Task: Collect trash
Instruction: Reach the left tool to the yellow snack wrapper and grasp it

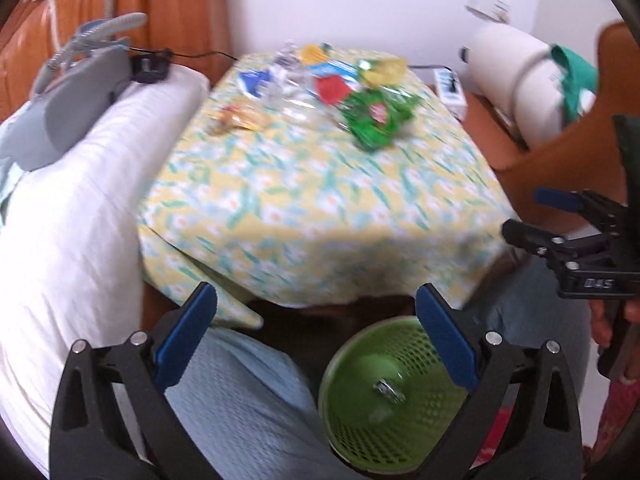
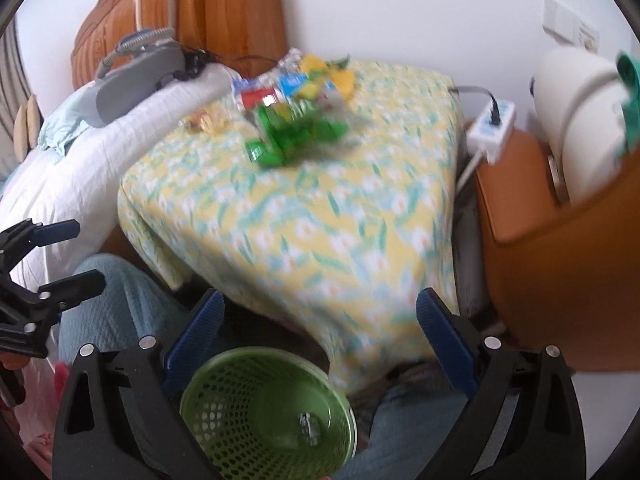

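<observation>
A green mesh basket (image 1: 400,446) (image 2: 224,412) stands on the floor between a person's knees, with a small silvery scrap (image 1: 388,390) (image 2: 310,426) at its bottom. My left gripper (image 1: 316,334) (image 2: 76,256) hovers above the basket, open and empty. Beside it my right gripper (image 2: 320,332) (image 1: 536,216) is open too, with nothing between its pads. At the far end of the floral-clothed table (image 1: 320,200) (image 2: 300,220) lies a blurred pile of wrappers: a green one (image 1: 376,120) (image 2: 292,136), a red one (image 1: 332,88), a yellow one (image 1: 384,70), a blue one (image 1: 252,80) and an orange-yellow one (image 1: 240,118).
White bedding (image 1: 80,220) with a grey hosed device (image 1: 68,96) lies left of the table, before an orange wooden headboard (image 2: 224,12). On the right are an orange seat (image 2: 560,232), a white power strip (image 2: 490,128) and a white roll (image 1: 512,76). Light blue trouser legs (image 1: 240,400) flank the basket.
</observation>
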Demonstrator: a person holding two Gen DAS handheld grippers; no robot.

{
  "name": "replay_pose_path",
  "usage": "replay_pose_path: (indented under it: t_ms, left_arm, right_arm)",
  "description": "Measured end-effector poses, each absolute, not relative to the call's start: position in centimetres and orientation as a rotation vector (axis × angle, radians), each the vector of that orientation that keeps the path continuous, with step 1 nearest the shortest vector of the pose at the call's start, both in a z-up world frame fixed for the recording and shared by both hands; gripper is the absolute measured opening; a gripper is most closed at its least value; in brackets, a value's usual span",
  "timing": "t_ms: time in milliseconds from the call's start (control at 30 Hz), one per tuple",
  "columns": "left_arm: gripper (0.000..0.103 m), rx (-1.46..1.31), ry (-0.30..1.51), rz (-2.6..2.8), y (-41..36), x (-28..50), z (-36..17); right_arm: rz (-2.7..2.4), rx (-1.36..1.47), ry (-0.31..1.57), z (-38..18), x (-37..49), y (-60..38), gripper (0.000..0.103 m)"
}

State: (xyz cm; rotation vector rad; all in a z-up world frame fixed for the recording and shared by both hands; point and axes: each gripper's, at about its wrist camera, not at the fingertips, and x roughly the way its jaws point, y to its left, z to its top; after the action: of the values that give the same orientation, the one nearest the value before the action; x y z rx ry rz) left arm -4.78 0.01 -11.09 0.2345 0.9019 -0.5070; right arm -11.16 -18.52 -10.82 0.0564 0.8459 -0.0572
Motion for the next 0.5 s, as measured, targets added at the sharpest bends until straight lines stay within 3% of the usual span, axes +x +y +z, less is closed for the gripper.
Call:
replay_pose_path:
  t_ms: [500]
  left_arm:
    - [0.095, 0.104, 0.845, -0.387, -0.3, 9.3, -10.4]
  right_arm:
    - [-0.033, 0.083, 0.757, -5.1, -0.9, -18.1, 0.096]
